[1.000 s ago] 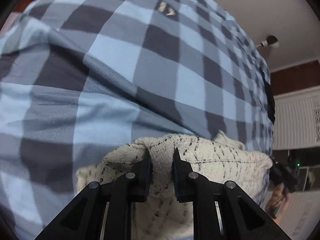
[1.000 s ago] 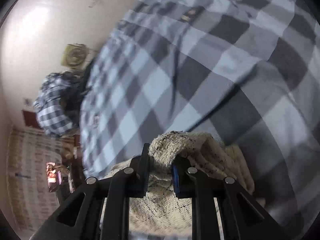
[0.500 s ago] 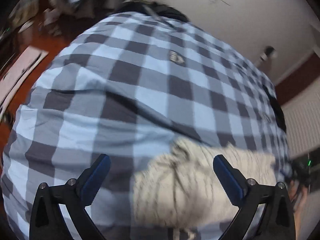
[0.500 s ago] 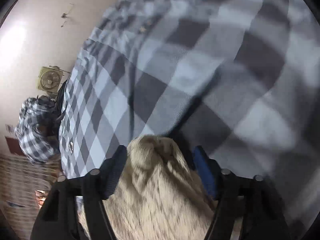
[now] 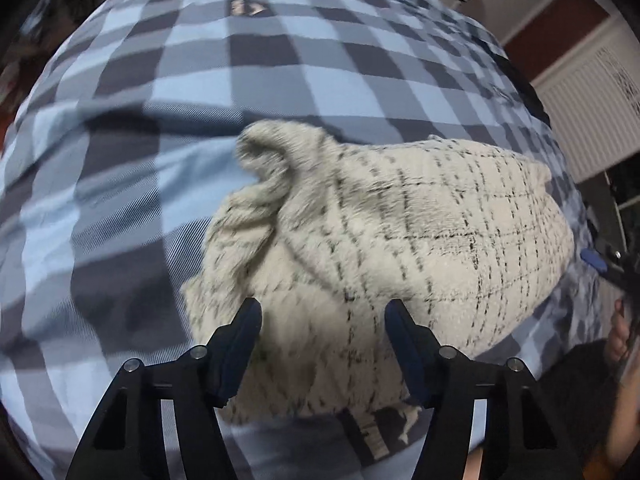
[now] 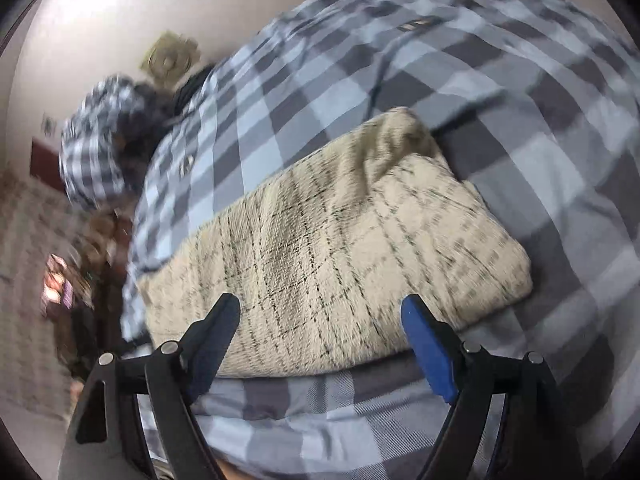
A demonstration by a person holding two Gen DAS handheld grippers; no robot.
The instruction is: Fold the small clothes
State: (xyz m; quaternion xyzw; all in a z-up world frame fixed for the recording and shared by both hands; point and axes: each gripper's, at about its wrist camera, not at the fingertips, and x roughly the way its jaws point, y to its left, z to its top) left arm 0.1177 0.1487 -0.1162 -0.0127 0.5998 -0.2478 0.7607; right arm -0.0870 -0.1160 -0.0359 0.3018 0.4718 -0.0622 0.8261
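Note:
A cream fuzzy garment with thin black grid lines [image 5: 400, 232] lies folded on a blue and grey checked bedcover [image 5: 200, 92]. Its left corner is bunched up. My left gripper [image 5: 323, 320] is open and empty, just above the garment's near edge. In the right wrist view the same garment [image 6: 340, 240] lies as a flat folded slab on the bedcover [image 6: 500, 80]. My right gripper [image 6: 320, 320] is open and empty over its near edge. The right gripper's blue pad also shows at the right edge of the left wrist view [image 5: 594, 261].
A bundle of checked cloth [image 6: 96, 140] sits past the far end of the bed beside a small fan [image 6: 168, 60] against the wall. The person's hand [image 5: 618, 332] shows at the right of the left wrist view. The bedcover spreads wide around the garment.
Both grippers were shut on the garment's edge one second ago. They have opened, let it go and pulled back a little. The garment now lies flat on the bedcover.

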